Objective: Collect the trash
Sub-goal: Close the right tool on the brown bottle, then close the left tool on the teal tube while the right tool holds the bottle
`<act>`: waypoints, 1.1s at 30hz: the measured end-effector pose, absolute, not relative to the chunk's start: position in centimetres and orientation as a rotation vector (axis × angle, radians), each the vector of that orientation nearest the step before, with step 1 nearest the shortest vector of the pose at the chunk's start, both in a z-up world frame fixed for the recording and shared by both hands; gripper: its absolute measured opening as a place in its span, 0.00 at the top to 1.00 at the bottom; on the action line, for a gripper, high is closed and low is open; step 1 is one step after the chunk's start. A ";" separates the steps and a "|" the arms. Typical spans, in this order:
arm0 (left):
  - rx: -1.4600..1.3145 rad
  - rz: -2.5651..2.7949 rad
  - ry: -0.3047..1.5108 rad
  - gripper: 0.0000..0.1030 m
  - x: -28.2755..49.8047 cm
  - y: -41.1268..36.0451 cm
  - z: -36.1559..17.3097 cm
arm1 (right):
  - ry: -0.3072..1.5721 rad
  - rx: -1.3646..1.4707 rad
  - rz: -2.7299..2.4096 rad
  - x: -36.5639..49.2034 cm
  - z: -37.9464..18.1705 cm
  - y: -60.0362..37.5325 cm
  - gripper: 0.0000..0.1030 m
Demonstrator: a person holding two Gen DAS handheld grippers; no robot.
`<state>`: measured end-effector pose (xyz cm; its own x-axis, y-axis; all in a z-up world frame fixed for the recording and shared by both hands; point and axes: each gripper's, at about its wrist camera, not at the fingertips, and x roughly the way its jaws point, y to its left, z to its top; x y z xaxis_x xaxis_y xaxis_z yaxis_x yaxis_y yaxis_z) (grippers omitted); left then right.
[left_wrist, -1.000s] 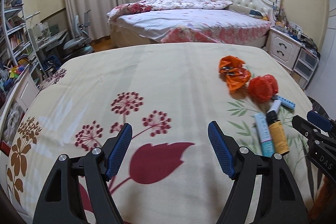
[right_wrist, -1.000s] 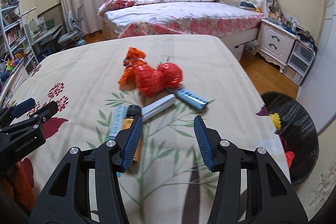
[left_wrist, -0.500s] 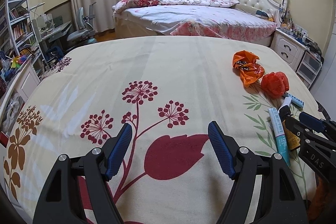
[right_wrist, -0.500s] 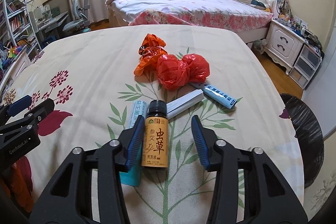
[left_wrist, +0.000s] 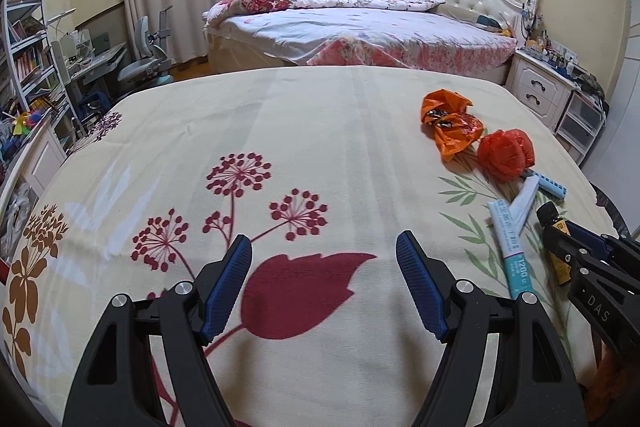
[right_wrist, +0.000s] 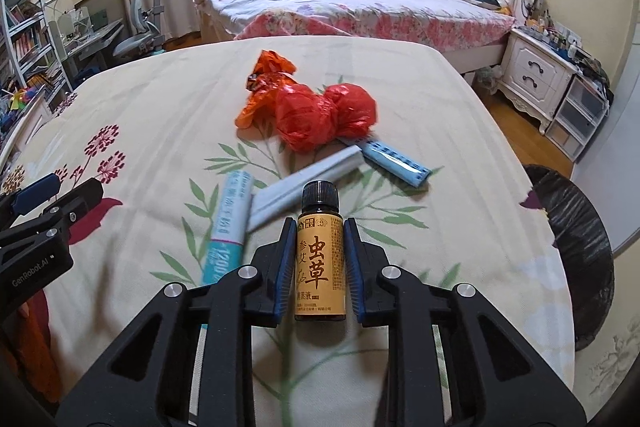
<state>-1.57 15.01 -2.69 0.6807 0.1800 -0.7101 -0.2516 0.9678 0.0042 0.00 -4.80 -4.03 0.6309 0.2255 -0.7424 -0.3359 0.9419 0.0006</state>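
Observation:
A small brown bottle (right_wrist: 320, 259) with an orange label and black cap lies on the flowered cloth (left_wrist: 320, 127). My right gripper (right_wrist: 320, 221) straddles it; its jaws are closing, and both blue pads touch the bottle's sides. Just beyond lie a teal-and-white tube (right_wrist: 228, 227), a grey-blue box (right_wrist: 304, 181), a blue strip (right_wrist: 394, 157), a crumpled red bag (right_wrist: 320, 115) and an orange wrapper (right_wrist: 266, 83). My left gripper (left_wrist: 324, 238) stands open over the dark red leaf print, with nothing between its fingers. In the left wrist view the bottle (left_wrist: 554, 223) shows at the far right.
A bin with a black liner (right_wrist: 576, 247) stands on the floor beside the cloth's right edge. Behind are a bed (left_wrist: 360, 31), a white nightstand (right_wrist: 536, 75) and, at the left, a desk chair (left_wrist: 144, 63) and shelves.
My right gripper came forward over the bottle and its jaws narrowed from wide apart until the pads met the bottle's sides. My left gripper stayed open and hardly moved.

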 end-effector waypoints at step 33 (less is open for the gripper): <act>0.000 0.053 0.887 0.50 1.5 5.1 -4.1 | 0.856 -0.035 0.212 1.5 -4.8 -14.0 0.77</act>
